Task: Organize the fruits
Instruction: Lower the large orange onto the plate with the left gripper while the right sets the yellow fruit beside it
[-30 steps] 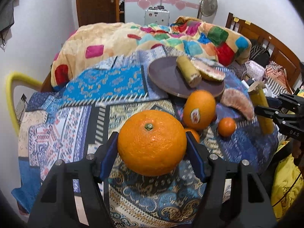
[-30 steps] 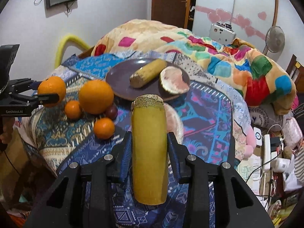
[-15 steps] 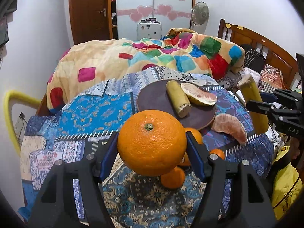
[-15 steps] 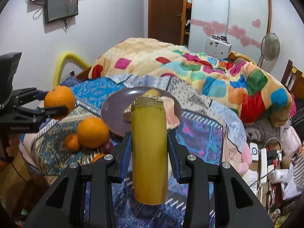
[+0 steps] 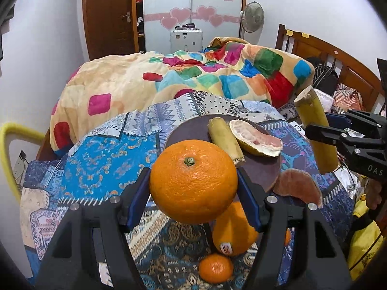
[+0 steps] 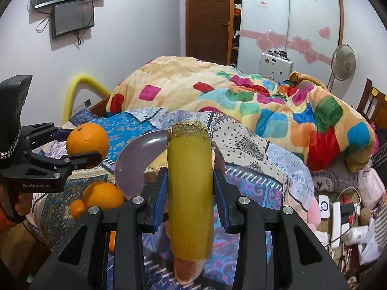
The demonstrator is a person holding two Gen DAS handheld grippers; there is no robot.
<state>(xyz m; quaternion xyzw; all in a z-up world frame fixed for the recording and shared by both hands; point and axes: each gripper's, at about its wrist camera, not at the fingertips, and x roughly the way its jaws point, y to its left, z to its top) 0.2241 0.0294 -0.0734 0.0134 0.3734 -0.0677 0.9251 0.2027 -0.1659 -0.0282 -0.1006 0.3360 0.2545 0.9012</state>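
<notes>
My left gripper (image 5: pixel 193 188) is shut on a large orange (image 5: pixel 193 181) and holds it in the air in front of a dark round plate (image 5: pixel 188 128). The plate holds a yellow cane piece (image 5: pixel 226 142) and a pomelo wedge (image 5: pixel 256 137). My right gripper (image 6: pixel 189 188) is shut on a yellow sugarcane stick (image 6: pixel 189 193), upright above the plate's (image 6: pixel 135 159) near edge. On the cloth lie another orange (image 5: pixel 234 232), a small mandarin (image 5: pixel 215 267) and a pomelo segment (image 5: pixel 300 188).
The fruit lies on a patterned blue cloth (image 5: pixel 106 149) over a bed. A bright patchwork quilt (image 5: pixel 193 79) is heaped behind the plate. A wooden headboard (image 5: pixel 326 55) is at the right, a yellow padded rail (image 5: pixel 9 145) at the left.
Both grippers have risen and moved toward the plate with their fruit still held. The loose oranges now sit lower in both views.
</notes>
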